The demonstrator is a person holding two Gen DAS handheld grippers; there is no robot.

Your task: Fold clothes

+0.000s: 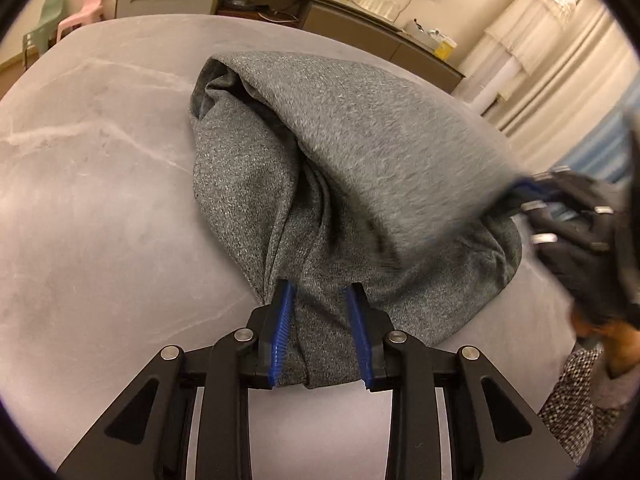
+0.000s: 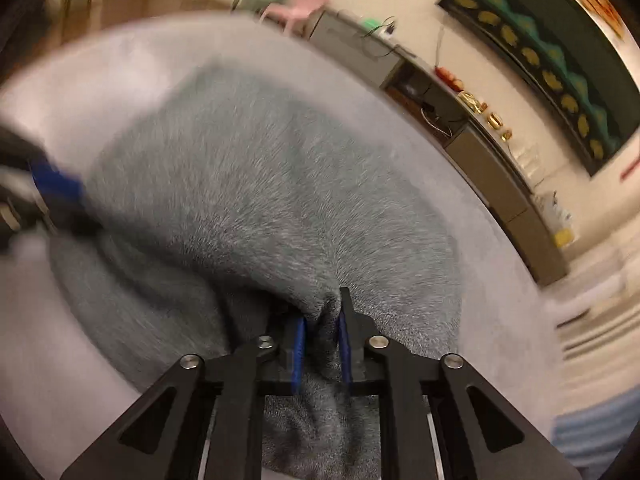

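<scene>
1. I start with the pale grey marbled tabletop, which carries everything; the sideboard and plastic chairs behind it play no part.

2. On it lies the heather-grey knitted garment, bunched near the middle of the table, its upper layer lifted and stretched toward the right of the left wrist view while the lower layers rest on the surface.

3. My left gripper has its blue-padded jaws partly closed around a thick gathered fold at the garment's near edge; the cloth fills the gap and both pads press on it.

4. My right gripper has its jaws drawn almost together, pinching a thinner ridge of the same cloth. The right wrist view is heavily blurred, yet the fabric between the pads is plain. In the left wrist view I see it at the far right, with cloth running up to it.

5. To do this fold well, I judge I should keep both grips firm, hold the two held edges level with each other so the lifted layer stays taut, and lay it over squarely.

6. The risk I see is the bunched middle fold creasing underneath, so I would smooth it before releasing.
</scene>
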